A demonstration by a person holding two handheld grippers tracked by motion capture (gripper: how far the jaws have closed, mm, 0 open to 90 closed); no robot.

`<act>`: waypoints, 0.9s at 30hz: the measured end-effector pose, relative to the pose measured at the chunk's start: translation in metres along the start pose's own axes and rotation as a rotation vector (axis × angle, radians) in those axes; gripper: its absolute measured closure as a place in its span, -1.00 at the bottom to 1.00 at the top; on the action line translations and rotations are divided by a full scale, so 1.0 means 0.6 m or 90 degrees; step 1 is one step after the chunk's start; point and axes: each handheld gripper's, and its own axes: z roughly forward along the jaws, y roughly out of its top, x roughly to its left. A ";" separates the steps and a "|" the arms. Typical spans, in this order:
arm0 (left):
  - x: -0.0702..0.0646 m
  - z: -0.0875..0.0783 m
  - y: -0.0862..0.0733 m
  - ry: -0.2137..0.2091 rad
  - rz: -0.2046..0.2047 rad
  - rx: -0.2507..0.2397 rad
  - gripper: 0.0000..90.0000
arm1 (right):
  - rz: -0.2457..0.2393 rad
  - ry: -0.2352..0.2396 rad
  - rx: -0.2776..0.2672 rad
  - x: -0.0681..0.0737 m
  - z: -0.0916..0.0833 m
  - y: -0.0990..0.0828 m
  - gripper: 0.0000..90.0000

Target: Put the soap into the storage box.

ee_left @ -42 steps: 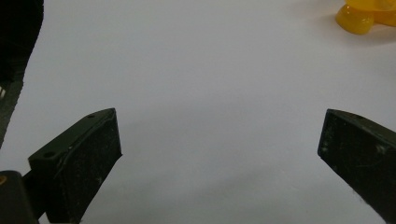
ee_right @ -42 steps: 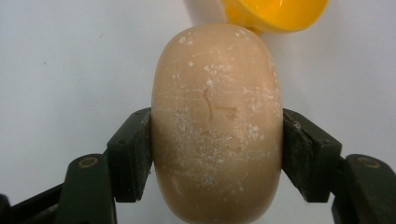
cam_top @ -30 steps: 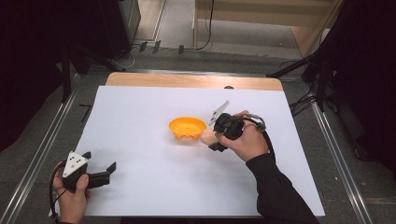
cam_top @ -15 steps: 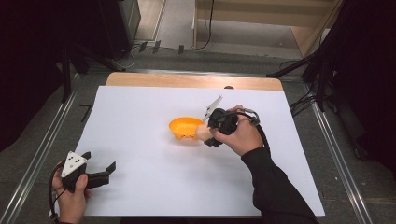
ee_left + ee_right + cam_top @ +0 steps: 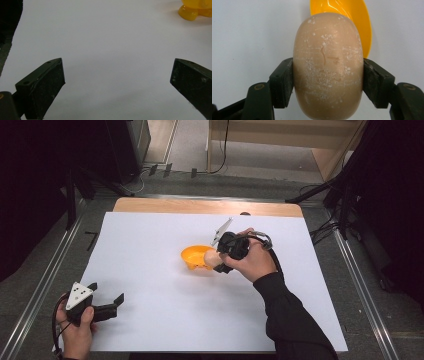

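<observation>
Tan egg (image 5: 328, 66), smooth with whitish speckling on the shell, is clamped crosswise between the jaws of the right gripper (image 5: 328, 82), one black pad pressed on each side of it. In the right gripper view the egg sits directly in front of the orange bowl (image 5: 359, 22), whose glossy inside shows behind and above it. From the high view the egg (image 5: 211, 257) is at the right rim of the orange bowl (image 5: 194, 256), over or touching the edge; can't tell which. Bowl stands near the middle of the white table sheet (image 5: 150, 250), slightly right of centre. Right gripper (image 5: 220, 260) is held by the person's right hand (image 5: 255, 262), black sleeve coming in from bottom right, grey three-cornered plate tilted up behind the jaws, cable looping over the hand. Left gripper (image 5: 106, 299) sits well apart at the near left corner of the sheet, held by the left hand (image 5: 77, 332), jaws spread wide with nothing between them. Left gripper view confirms: both black jaws far apart over bare white surface (image 5: 107, 55), with the foot of the orange bowl (image 5: 192, 11) at the top right corner. Wooden table edge (image 5: 200, 206) runs along the far side of the sheet.
</observation>
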 end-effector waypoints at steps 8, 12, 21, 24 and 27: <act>0.000 0.000 0.000 -0.002 0.000 0.000 -1.00 | -0.010 -0.001 0.004 -0.007 0.001 0.013 -0.26; 0.001 0.000 0.000 -0.005 -0.004 0.000 -1.00 | -0.011 0.004 0.000 -0.010 0.002 0.017 -0.26; 0.001 0.001 0.000 -0.005 0.000 0.003 -1.00 | -0.022 0.005 0.007 -0.018 0.011 0.024 -0.26; 0.001 0.001 0.000 -0.006 -0.002 0.004 -1.00 | -0.021 0.004 0.006 -0.019 0.012 0.025 -0.26; 0.001 0.001 0.000 -0.006 -0.003 0.004 -1.00 | -0.020 0.006 0.007 -0.021 0.012 0.029 -0.26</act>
